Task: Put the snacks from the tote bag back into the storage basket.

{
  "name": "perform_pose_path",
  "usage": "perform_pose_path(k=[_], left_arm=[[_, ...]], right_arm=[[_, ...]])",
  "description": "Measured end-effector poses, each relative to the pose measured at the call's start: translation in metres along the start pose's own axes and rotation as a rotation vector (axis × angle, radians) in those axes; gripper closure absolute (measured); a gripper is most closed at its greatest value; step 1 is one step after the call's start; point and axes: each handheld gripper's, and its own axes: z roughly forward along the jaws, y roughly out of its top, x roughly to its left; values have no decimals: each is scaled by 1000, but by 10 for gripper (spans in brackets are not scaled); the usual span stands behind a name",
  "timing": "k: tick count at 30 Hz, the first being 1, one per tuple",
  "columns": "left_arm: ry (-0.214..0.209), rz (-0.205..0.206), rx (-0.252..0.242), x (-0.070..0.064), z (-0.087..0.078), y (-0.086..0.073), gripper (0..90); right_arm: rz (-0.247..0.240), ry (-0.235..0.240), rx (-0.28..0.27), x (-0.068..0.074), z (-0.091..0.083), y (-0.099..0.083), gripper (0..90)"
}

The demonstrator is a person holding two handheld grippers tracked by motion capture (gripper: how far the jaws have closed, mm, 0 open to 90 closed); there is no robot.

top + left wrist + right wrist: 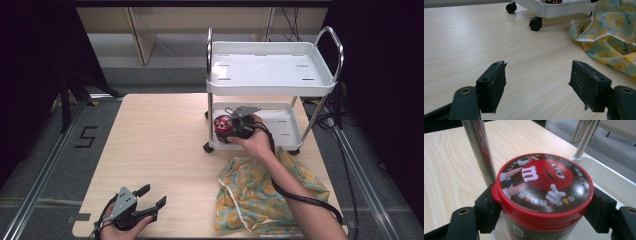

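A candy jar (pixel 544 195) with a red lid bearing a cartoon candy figure sits between my right gripper's (pixel 541 203) jaws, which press on both sides just under the lid. In the high view the jar (pixel 220 121) and the right gripper (pixel 226 128) are at the front left corner of the white cart's lower tray (pixel 282 130), beside a chrome post (pixel 477 150). My left gripper (pixel 153 195) rests low near the table's front left edge, open with nothing between its jaws (pixel 537 80).
The white two-tier cart (pixel 270 70) stands on wheels (pixel 535 23) at the table's back right; its top tray is bare. A lemon-print cloth (pixel 270 195) lies crumpled at the front right, also seen from the left gripper (pixel 609 32). Bare wood (pixel 160 140) spans the table's left half.
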Motion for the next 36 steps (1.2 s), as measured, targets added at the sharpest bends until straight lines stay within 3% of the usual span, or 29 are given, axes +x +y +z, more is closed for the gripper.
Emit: perform_pose_path(k=[5, 7, 8, 10, 11, 36], left_arm=[[3, 3, 6, 0, 0, 0, 281], [-3, -1, -2, 0, 1, 0, 280], [-5, -2, -3, 0, 1, 0, 281], [-1, 9, 4, 0, 0, 0, 281], [1, 3, 5, 0, 0, 0, 281], [-6, -2, -6, 0, 0, 0, 281]], right_arm=[[2, 8, 2, 0, 0, 0, 265], [-20, -27, 5, -1, 3, 0, 265], [-8, -17, 4, 0, 2, 0, 265], [-33, -16, 1, -1, 5, 0, 265], [-12, -12, 4, 1, 4, -1, 265], [-8, -17, 22, 2, 12, -6, 265]])
